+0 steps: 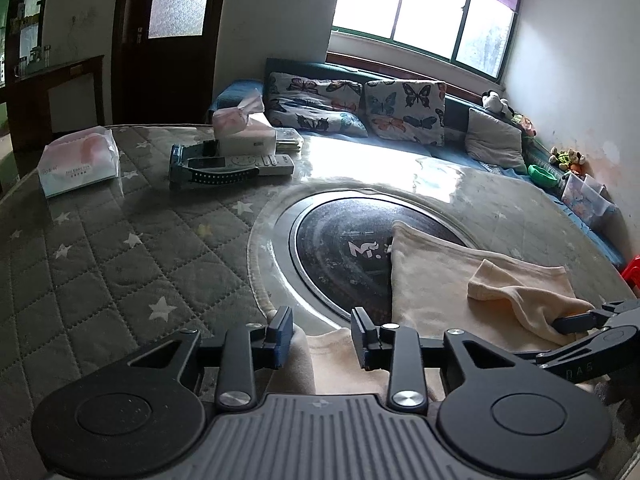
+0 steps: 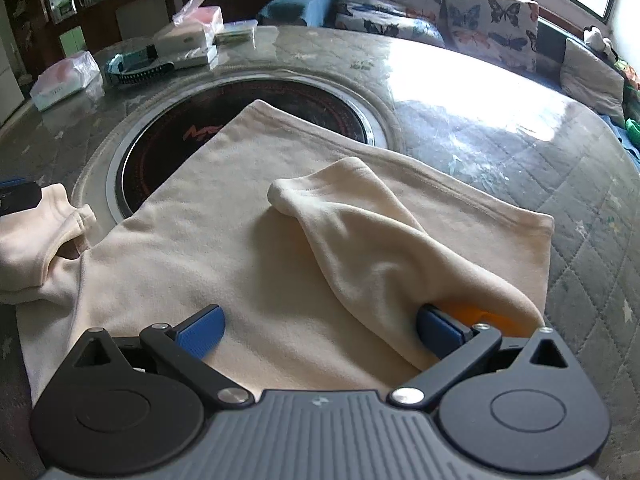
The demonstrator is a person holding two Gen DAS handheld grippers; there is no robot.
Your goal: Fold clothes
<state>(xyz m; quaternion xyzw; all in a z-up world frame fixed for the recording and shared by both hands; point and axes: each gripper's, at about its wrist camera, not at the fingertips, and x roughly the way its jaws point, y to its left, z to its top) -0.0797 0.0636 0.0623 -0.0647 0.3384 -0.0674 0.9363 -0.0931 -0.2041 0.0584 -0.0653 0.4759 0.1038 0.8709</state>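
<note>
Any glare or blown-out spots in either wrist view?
Left wrist: window blown out, bright glare on the table beneath it. Right wrist: glare patch on the table at upper right; shirt evenly lit and sharp. Both views show fisheye bending at the edges.

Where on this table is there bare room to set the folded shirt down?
Free: the quilted table cover between the tissue pack and the round black inset, and the glossy stretch right of the cream shirt. Crowded: the far corner, with remotes and tissue box.
</note>
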